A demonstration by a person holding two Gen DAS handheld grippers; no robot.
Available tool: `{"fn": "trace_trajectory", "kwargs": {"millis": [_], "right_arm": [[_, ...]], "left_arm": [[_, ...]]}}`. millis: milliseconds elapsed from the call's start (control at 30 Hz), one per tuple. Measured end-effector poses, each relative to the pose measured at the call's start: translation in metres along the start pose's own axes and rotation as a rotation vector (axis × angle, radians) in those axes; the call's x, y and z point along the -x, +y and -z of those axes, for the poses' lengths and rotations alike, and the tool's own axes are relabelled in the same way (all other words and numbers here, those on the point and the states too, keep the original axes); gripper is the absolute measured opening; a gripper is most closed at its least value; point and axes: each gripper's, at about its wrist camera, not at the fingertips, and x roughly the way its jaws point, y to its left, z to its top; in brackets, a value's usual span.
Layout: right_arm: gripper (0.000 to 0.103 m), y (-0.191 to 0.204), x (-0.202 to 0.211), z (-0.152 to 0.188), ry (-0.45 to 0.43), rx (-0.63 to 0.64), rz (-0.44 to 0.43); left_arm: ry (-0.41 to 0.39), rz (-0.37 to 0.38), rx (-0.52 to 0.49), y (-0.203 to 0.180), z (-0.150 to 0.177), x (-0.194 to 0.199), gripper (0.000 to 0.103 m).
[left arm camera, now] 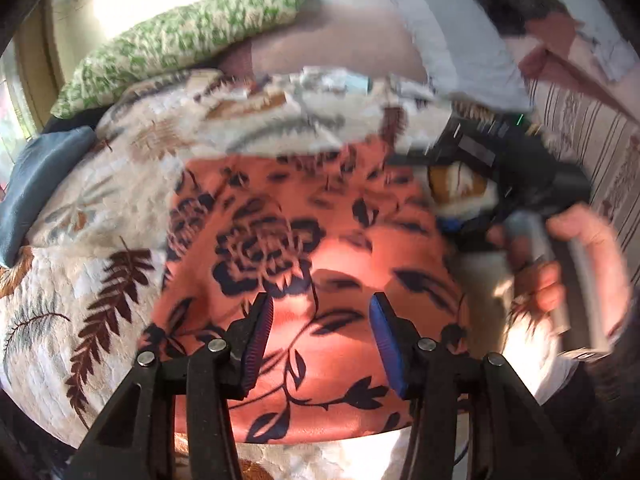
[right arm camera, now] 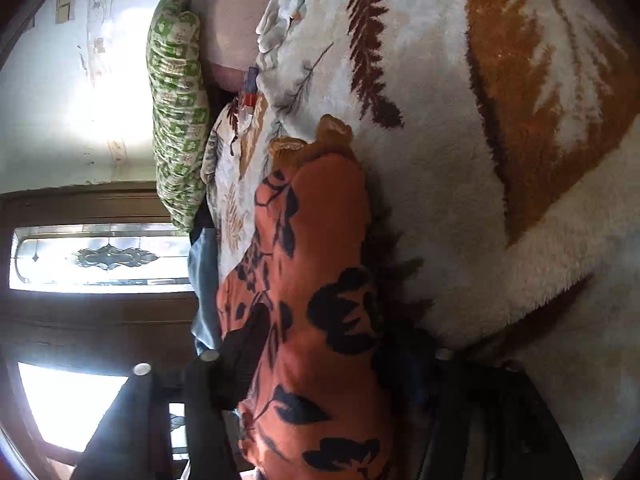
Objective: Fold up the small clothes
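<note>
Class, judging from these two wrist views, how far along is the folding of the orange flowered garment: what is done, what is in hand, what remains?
Done: the orange flowered garment lies spread on the leaf-patterned blanket; whether a fold is already made cannot be told.
In hand: the right gripper has the cloth bunched between its fingers, apparently lifting an edge. The left gripper hovers open above it.
Left: laying that edge over and flattening it.

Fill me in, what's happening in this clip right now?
A person with a handheld gripper in each hand is folding an orange floral garment on a leaf-print fleece blanket. The left gripper is open, poised over the garment with nothing between its pads. The right gripper has orange cloth bunched between its fingers; whether it is clamped shut is hard to tell. A green patterned pillow lies at the far end.
</note>
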Motion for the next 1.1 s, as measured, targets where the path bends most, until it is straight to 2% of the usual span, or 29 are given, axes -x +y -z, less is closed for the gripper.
{"fn": "trace_trajectory", "kwargs": {"millis": [33, 100, 233, 433, 533, 567, 667, 700, 733, 767, 833, 900, 1000, 1100], "right_arm": [[0.077, 0.006, 0.007, 0.005, 0.002, 0.02, -0.017], [0.08, 0.011, 0.024, 0.018, -0.009, 0.04, -0.038], [0.08, 0.0, 0.049, 0.056, 0.02, 0.002, -0.072], [0.081, -0.02, 0.026, 0.114, 0.166, -0.013, -0.074], [0.048, -0.004, 0.019, 0.127, 0.162, 0.115, 0.055], [0.043, 0.003, 0.021, 0.129, 0.146, 0.15, 0.097], [0.04, -0.011, 0.014, 0.126, 0.159, 0.136, 0.139], [0.04, -0.021, 0.013, 0.124, 0.165, 0.097, 0.102], [0.045, -0.021, 0.017, 0.122, 0.164, 0.079, 0.076], [0.058, -0.017, 0.02, 0.121, 0.169, 0.086, 0.073], [0.072, 0.0, 0.035, 0.121, 0.137, 0.14, 0.123], [0.072, 0.018, 0.062, 0.116, 0.03, 0.199, 0.166], [0.072, 0.052, 0.091, 0.105, -0.075, 0.25, 0.106], [0.074, 0.089, 0.08, 0.098, -0.054, 0.346, 0.036]], "left_arm": [[0.059, -0.008, 0.004, 0.001, 0.006, -0.018, 0.051], [0.0, -0.009, 0.004, 0.0, 0.013, -0.014, 0.052], [-0.028, 0.046, 0.074, 0.013, 0.007, 0.005, 0.051], [-0.079, 0.072, 0.246, 0.062, 0.01, 0.027, 0.051], [-0.123, 0.073, 0.325, 0.089, 0.017, 0.042, 0.051], [-0.133, 0.075, 0.356, 0.099, 0.021, 0.045, 0.051], [-0.1, 0.074, 0.436, 0.125, 0.025, 0.038, 0.051], [-0.088, 0.079, 0.458, 0.132, 0.027, 0.035, 0.051], [-0.084, 0.094, 0.478, 0.139, 0.03, 0.034, 0.051], [-0.079, 0.106, 0.498, 0.146, 0.031, 0.032, 0.052], [-0.066, 0.134, 0.54, 0.159, 0.031, 0.029, 0.067], [-0.067, 0.185, 0.579, 0.17, 0.028, 0.024, 0.069], [-0.052, 0.326, 0.628, 0.18, 0.012, 0.008, 0.07], [-0.039, 0.461, 0.664, 0.184, -0.007, -0.011, 0.07]]}}
